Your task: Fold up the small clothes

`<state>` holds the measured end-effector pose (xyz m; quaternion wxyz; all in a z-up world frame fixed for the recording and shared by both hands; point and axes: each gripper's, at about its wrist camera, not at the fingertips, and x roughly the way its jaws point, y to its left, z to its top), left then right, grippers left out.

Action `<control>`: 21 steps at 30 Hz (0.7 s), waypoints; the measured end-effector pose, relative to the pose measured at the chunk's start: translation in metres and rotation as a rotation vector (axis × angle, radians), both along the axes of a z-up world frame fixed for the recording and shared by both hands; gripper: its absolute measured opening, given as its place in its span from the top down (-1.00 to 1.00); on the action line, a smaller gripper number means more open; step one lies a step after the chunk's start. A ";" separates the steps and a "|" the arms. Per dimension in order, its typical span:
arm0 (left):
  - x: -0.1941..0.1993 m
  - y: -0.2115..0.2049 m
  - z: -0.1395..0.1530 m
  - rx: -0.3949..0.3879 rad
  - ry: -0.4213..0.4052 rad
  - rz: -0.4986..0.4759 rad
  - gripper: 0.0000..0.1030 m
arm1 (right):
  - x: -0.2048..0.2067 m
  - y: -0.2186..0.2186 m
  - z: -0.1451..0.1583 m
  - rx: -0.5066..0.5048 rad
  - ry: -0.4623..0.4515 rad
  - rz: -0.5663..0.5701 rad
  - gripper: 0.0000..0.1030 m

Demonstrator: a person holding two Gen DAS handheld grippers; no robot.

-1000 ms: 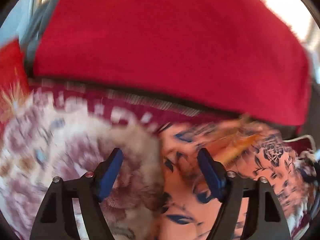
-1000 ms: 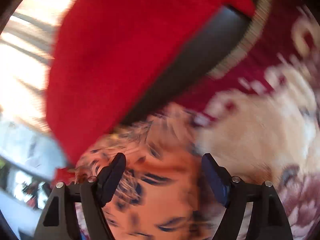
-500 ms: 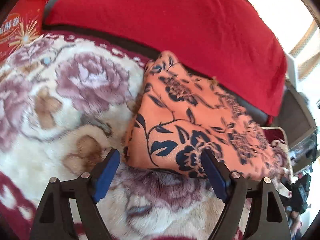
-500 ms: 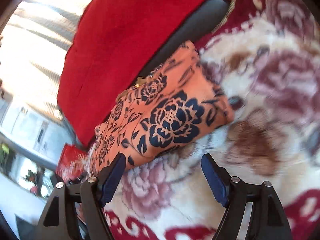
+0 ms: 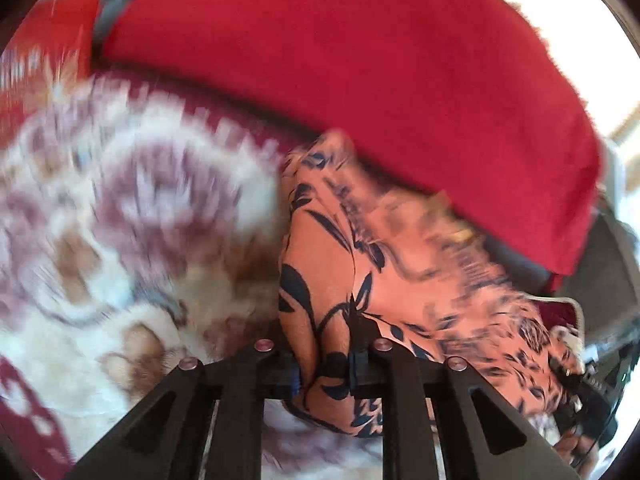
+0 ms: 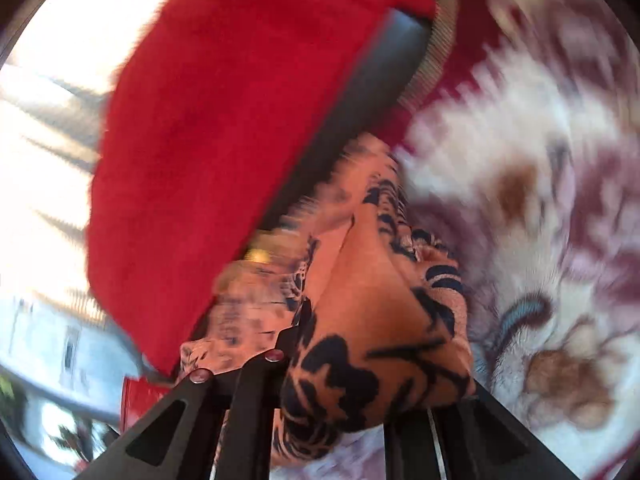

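Note:
An orange garment with a dark blue flower print (image 5: 400,280) lies bunched on a cream and maroon floral blanket (image 5: 120,220). My left gripper (image 5: 324,368) is shut on the garment's near left edge, and the cloth bulges up between the fingers. In the right wrist view the same orange garment (image 6: 380,340) is pinched in my right gripper (image 6: 332,392), which is shut on its near edge; folds of cloth cover the right finger. Both views are blurred by motion.
A large red cloth (image 5: 360,60) is draped over a dark backrest behind the garment, also in the right wrist view (image 6: 220,140). The floral blanket (image 6: 540,200) spreads to the right. Bright windows sit behind.
Half a second ago both grippers were open above the garment. Both have dropped onto it and closed on its near edge, and the cloth has bunched up.

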<state>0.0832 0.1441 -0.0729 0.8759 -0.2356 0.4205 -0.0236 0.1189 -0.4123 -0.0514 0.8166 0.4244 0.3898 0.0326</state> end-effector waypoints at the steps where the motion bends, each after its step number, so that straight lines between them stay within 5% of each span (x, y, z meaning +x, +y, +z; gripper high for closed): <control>1: -0.014 0.000 0.015 -0.001 -0.034 -0.006 0.67 | -0.009 0.003 0.019 -0.022 -0.035 0.017 0.78; 4: -0.068 0.004 0.037 -0.014 -0.090 -0.017 0.66 | -0.062 0.003 0.048 -0.039 -0.102 0.045 0.77; 7: -0.113 0.006 0.002 0.017 -0.047 -0.023 0.46 | -0.114 -0.002 0.026 -0.115 -0.058 0.075 0.53; 8: -0.121 0.004 -0.015 0.036 -0.025 -0.029 0.28 | -0.125 -0.002 0.008 -0.133 -0.031 0.096 0.37; 9: -0.128 0.006 -0.042 0.067 0.024 -0.026 0.15 | -0.132 -0.003 -0.016 -0.141 0.023 0.123 -0.35; 10: -0.132 0.012 -0.070 0.100 0.112 -0.012 0.01 | -0.143 -0.010 -0.051 -0.114 0.139 0.143 -0.47; 12: -0.147 0.036 -0.084 0.000 0.080 -0.026 -0.01 | -0.165 -0.024 -0.060 -0.056 0.053 0.137 -0.40; 16: -0.150 0.050 -0.041 0.086 -0.007 0.005 -0.34 | -0.179 -0.053 -0.028 -0.182 0.040 0.075 -0.45; 21: -0.112 0.051 -0.020 0.096 -0.069 -0.100 -0.50 | -0.135 -0.058 0.000 -0.257 -0.024 0.174 -0.44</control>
